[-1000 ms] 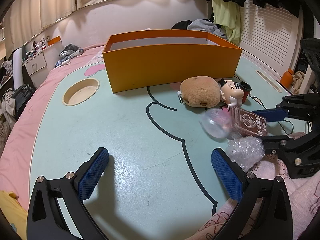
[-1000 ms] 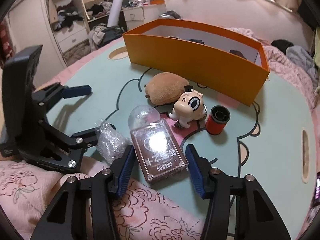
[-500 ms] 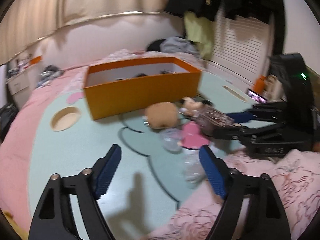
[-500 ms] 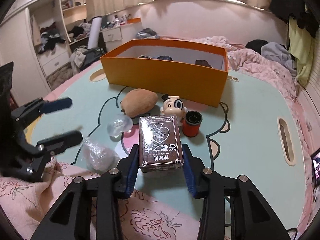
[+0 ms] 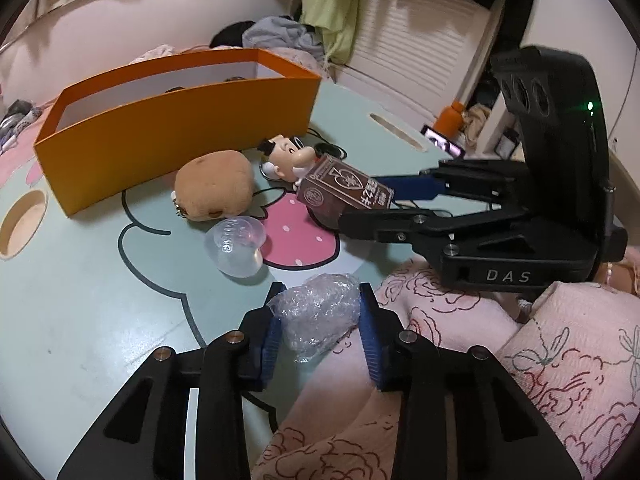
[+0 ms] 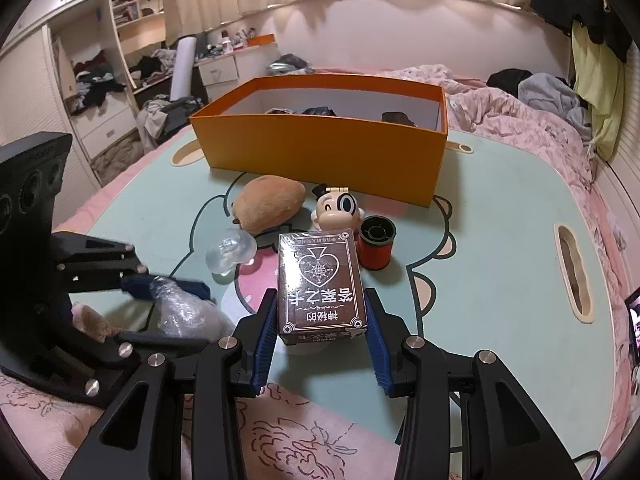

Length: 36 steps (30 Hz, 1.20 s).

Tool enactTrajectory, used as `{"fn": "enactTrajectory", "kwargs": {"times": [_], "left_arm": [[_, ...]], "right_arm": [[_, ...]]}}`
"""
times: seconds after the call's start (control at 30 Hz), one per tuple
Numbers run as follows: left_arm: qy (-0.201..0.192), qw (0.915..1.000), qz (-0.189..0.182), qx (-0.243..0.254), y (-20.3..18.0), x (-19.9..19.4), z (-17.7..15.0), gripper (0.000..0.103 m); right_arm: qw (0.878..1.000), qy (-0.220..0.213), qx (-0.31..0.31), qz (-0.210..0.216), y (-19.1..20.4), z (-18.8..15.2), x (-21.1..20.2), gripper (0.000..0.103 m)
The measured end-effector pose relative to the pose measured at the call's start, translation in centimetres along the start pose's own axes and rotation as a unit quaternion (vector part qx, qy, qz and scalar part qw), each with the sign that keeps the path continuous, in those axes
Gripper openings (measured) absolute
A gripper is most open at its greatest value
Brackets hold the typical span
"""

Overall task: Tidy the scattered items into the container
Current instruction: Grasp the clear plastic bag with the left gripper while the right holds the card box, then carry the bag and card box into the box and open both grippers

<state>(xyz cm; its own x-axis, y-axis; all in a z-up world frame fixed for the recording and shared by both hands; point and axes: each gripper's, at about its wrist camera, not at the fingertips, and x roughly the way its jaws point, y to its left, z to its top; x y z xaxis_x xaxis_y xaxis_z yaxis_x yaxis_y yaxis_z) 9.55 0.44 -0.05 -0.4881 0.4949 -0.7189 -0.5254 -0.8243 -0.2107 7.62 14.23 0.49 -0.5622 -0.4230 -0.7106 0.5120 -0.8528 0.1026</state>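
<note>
My left gripper is closing its jaws on a crumpled clear plastic wad at the table's near edge, and both blue pads touch it. To its right, my right gripper is shut on a brown card box, held tilted just above the table. The orange container stands open at the back with a few dark items inside. In front of it lie a brown plush, a cartoon figurine, a red spool and a clear plastic capsule.
The mint-green table has a slot cut-out on the right and a round one on the left. Pink floral fabric covers the near edge. A lit phone lies at the far right. Bedding and clothes surround the table.
My left gripper swung right and closed from wide open around the plastic wad. My right gripper tightened on the card box and lifted it off the table.
</note>
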Motion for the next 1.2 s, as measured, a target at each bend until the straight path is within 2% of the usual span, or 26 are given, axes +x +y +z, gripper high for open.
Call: {"fn": "enactTrajectory", "kwargs": {"times": [0.07,0.17,0.27,0.33,0.47,1.2], "left_arm": [[-0.032,0.9991,0.023,-0.019,0.4,-0.9,-0.5,0.036],[-0.08,0.9918,0.09,-0.043,0.9,-2.5,-1.3,0.036],[-0.073,0.9872,0.127,-0.063,1.5,-2.3,-1.5,0.036],[-0.062,0.987,0.129,-0.074,1.8,-1.7,-1.3,0.036],[-0.064,0.9863,0.127,-0.084,2.3,-1.6,-1.4,0.036],[-0.064,0.9866,0.129,-0.077,2.7,-1.8,-1.8,0.036]], "right_arm": [[1.0,0.001,0.0,-0.001,0.0,0.0,0.0,0.04],[1.0,0.001,-0.002,-0.003,0.0,0.0,0.1,0.04],[1.0,0.013,-0.01,0.003,0.3,-0.1,0.5,0.04],[0.999,0.028,-0.022,0.009,0.7,-0.1,1.0,0.04],[0.999,0.033,-0.019,0.011,0.7,-0.2,1.2,0.04],[0.999,0.038,-0.022,0.007,0.8,-0.2,1.4,0.041]]}}
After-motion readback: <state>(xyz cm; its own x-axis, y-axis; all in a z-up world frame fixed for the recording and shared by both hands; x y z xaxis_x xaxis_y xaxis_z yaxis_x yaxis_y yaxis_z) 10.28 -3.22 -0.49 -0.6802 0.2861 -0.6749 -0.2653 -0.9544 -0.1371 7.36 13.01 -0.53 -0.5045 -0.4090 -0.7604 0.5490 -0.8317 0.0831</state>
